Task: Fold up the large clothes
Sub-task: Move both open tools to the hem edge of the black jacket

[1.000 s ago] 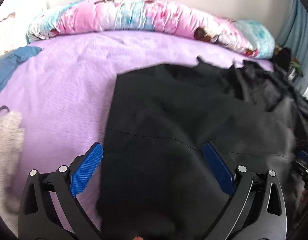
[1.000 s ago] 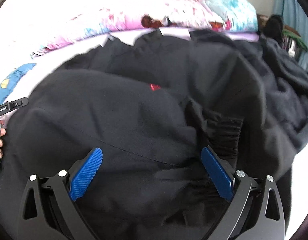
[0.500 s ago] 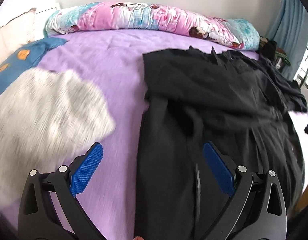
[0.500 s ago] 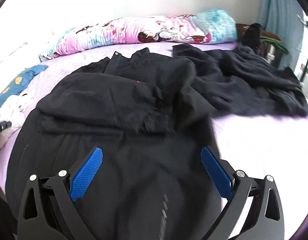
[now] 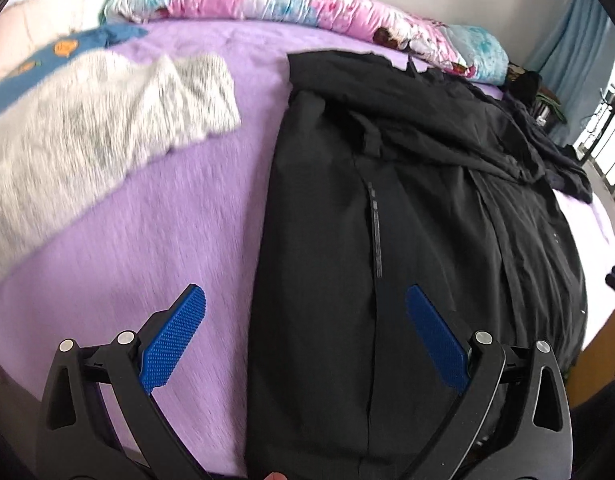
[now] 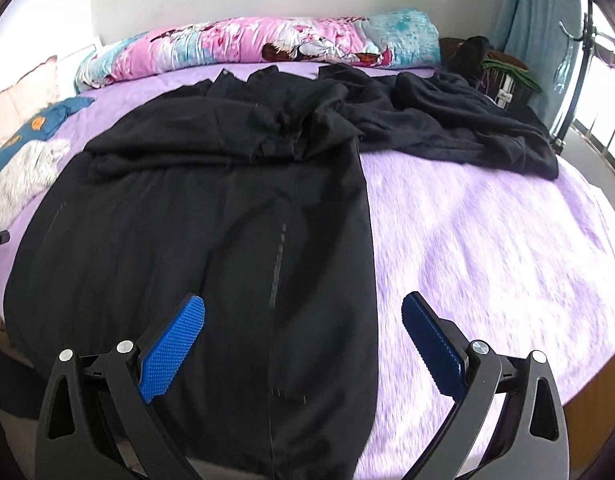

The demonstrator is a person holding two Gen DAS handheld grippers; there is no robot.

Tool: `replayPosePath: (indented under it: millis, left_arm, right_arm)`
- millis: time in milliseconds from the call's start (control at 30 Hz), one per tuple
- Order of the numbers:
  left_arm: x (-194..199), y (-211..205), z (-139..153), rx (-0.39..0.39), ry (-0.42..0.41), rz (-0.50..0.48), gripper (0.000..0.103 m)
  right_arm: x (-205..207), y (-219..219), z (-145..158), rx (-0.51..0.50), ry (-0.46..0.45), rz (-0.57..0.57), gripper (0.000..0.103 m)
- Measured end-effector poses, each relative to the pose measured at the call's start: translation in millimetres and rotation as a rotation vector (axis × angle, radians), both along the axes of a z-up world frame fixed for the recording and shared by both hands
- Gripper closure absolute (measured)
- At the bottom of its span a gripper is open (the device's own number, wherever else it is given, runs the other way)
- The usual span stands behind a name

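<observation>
On the purple bed (image 5: 155, 216), left wrist view: black jacket (image 5: 347, 240) lies flat, smooth thin fabric; upper part already doubled toward the pillow roll (image 5: 307, 4). Fluffy grey-white sweater (image 5: 87, 120) lies beside it. Left gripper (image 5: 305, 322) spread wide, empty, straddling the jacket's edge.

Right wrist view: right gripper (image 6: 303, 330) likewise released, over the opposite edge. Crumpled dark garment (image 6: 447, 128) behind. Judgement: one fold done; side and lengthwise folds remain.
</observation>
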State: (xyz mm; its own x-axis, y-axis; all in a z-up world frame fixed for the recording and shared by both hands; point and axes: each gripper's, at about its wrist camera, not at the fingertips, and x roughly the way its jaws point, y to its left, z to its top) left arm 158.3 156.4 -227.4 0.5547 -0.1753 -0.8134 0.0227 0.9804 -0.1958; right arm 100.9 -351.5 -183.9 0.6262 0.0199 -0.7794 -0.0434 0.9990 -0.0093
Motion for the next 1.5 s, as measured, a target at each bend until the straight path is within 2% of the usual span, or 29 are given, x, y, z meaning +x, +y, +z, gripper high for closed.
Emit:
replayPosePath:
  millis: [233,333,433,500,600,667,967,1100,1267,1400,1500]
  left_arm:
    - [-19.9,0.6,-17.3,-0.016,0.051,-0.043,0.006]
    - [-28.6,5.6,-25.1,-0.046,0.087,-0.036,0.006]
    - [-36.6,4.8,-30.3,-0.055,0.098,-0.057,0.006]
    - [-40.0,2.6,-35.4,-0.042,0.115,-0.085,0.006]
    - [-47.3,6.5,-42.1,-0.049,0.108,-0.098,0.006]
    - [-49.1,9.1,-49.2,-0.063,0.121,-0.091,0.006]
    - [-46.3,-1.5,-56.6,-0.011,0.128,-0.097,0.006]
    - [-45.8,-2.9,-57.1,-0.029,0.147,-0.099,0.007]
    - [-47.2,-4.6,-56.6,-0.018,0.162,-0.105,0.018]
    - [-49.4,-3.2,-57.7,0.035,0.172,-0.098,0.038]
    - [-50.6,0.5,-55.1,0.012,0.180,-0.085,0.053]
  right_arm:
    - [-29.1,-34.5,-23.6,0.086,0.110,-0.122,0.006]
    - [-40.4,-42.0,-29.2,0.136,0.096,-0.124,0.006]
    - [-56.6,-53.6,-56.5,0.241,0.146,-0.172,0.006]
    - [-57.8,-55.5,-73.2,0.236,0.216,-0.177,0.006]
    - [-56.6,-60.9,-71.9,0.279,0.191,-0.172,0.006]
    - [-52.4,-60.3,-77.7,0.267,0.216,-0.173,0.006]
    - [-43.2,-40.5,-97.9,0.205,0.269,-0.088,0.006]
    - [-42.1,-37.5,-97.8,0.208,0.273,-0.075,0.006]
    - [-38.8,-32.8,-100.2,0.226,0.282,-0.054,0.005]
    - [-35.6,-27.5,-104.1,0.241,0.308,-0.016,0.010]
    - [-36.2,-25.6,-102.7,0.249,0.310,-0.017,0.019]
